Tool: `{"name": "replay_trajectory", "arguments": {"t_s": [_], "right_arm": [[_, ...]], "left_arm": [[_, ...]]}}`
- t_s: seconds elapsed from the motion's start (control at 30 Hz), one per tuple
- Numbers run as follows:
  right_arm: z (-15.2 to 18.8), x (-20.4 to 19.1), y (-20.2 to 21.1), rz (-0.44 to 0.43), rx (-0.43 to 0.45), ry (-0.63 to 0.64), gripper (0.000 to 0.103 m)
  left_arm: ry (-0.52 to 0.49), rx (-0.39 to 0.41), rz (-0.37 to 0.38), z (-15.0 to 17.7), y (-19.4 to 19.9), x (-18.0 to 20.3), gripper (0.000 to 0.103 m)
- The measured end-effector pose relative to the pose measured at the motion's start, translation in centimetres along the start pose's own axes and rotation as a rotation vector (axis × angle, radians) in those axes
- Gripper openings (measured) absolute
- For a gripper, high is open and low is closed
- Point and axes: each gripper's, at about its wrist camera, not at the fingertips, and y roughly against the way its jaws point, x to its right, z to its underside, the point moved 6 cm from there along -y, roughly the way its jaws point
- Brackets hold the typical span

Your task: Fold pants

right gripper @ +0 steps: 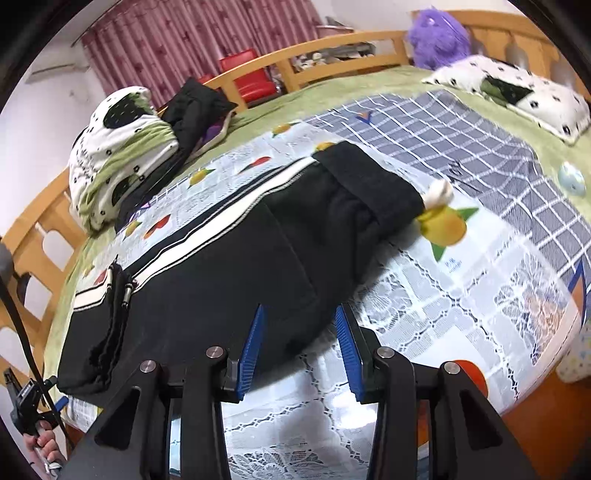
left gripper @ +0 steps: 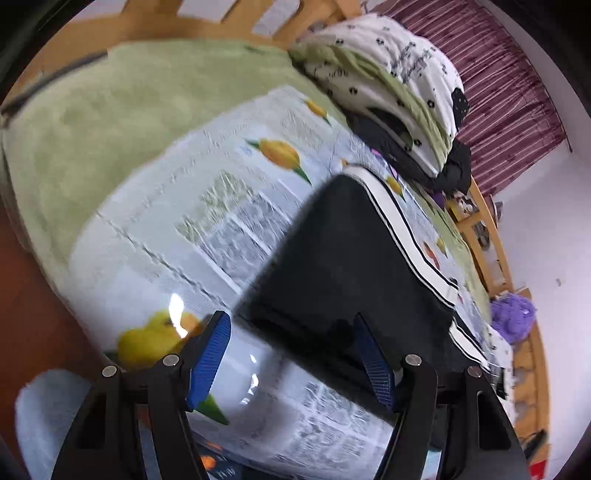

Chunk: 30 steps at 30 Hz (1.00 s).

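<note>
Black pants with white side stripes (left gripper: 354, 251) lie folded on a fruit-print cloth (left gripper: 207, 206) on the bed. In the right wrist view the pants (right gripper: 221, 258) stretch from lower left to the waistband at upper right. My left gripper (left gripper: 291, 325) is open, its blue pads wide apart at the near edge of the pants, holding nothing. My right gripper (right gripper: 299, 317) is open, its blue pads either side of the pants' near edge, not closed on the fabric. The left gripper also shows at the far lower left of the right wrist view (right gripper: 29, 406).
A green blanket (left gripper: 110, 110) covers the bed. A rolled patterned quilt (left gripper: 399, 81) and dark clothes lie at its side. A pillow (right gripper: 517, 92), a checked sheet (right gripper: 461, 140), a purple plush toy (right gripper: 439, 33) and the wooden bed rail (right gripper: 332, 48) stand beyond.
</note>
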Motion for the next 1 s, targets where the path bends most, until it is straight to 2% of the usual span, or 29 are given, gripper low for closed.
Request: {"name": "replay_trajectory", "arguments": {"t_s": [0.07, 0.13, 0.2, 0.3, 0.33, 0.4, 0.43, 0.53, 0.63, 0.77, 0.87, 0.93, 1.0], "right_arm": [[0.0, -0.7, 0.1, -0.008, 0.002, 0.017, 0.040], [0.1, -1.5, 0.0, -0.014, -0.003, 0.040, 0.040], [0.3, -2.5, -0.1, -0.022, -0.011, 0.053, 0.040], [0.2, -3.9, 0.4, -0.056, -0.008, 0.067, 0.040], [0.2, -4.4, 0.6, -0.058, -0.005, 0.076, 0.040], [-0.2, -5.5, 1.2, -0.049, 0.001, 0.118, 0.040], [-0.4, -6.1, 1.6, -0.036, 0.006, 0.147, 0.040], [-1.3, -7.4, 2.5, -0.011, 0.012, 0.225, 0.040], [-2.9, -8.5, 3.0, 0.024, 0.008, 0.296, 0.040], [-5.0, -8.8, 3.7, 0.020, 0.080, 0.331, 0.040], [-5.5, -7.4, 3.3, -0.041, 0.152, 0.309, 0.043], [-5.3, -5.7, 2.1, -0.081, 0.152, 0.264, 0.043], [-4.8, -3.1, -0.1, -0.089, 0.089, 0.211, 0.043]], "left_arm": [[0.002, -0.013, -0.007, -0.9, -1.0, -0.1, 0.067], [0.014, -0.021, 0.027, -1.8, -1.9, 0.1, 0.070], [0.009, -0.062, 0.069, -2.1, -3.2, 0.8, 0.071], [0.006, -0.060, 0.033, -2.2, -3.6, 1.7, 0.070], [-0.001, -0.063, 0.022, -2.2, -3.7, 2.0, 0.056], [-0.021, -0.037, -0.026, -2.6, -3.2, 2.7, 0.036], [-0.045, -0.022, -0.026, -2.8, -2.8, 3.3, 0.026], [-0.179, 0.042, -0.019, -3.3, -0.8, 7.2, 0.020], [-0.323, 0.094, 0.010, -3.2, 0.9, 13.1, 0.018], [-0.499, 0.077, 0.131, -0.3, 1.5, 22.2, 0.017], [-0.625, 0.029, 0.205, 3.5, 0.6, 28.0, 0.017], [-0.679, -0.031, 0.253, 6.8, -0.6, 30.7, 0.017], [-0.705, -0.108, 0.305, 10.2, -2.5, 32.4, 0.017]]}}
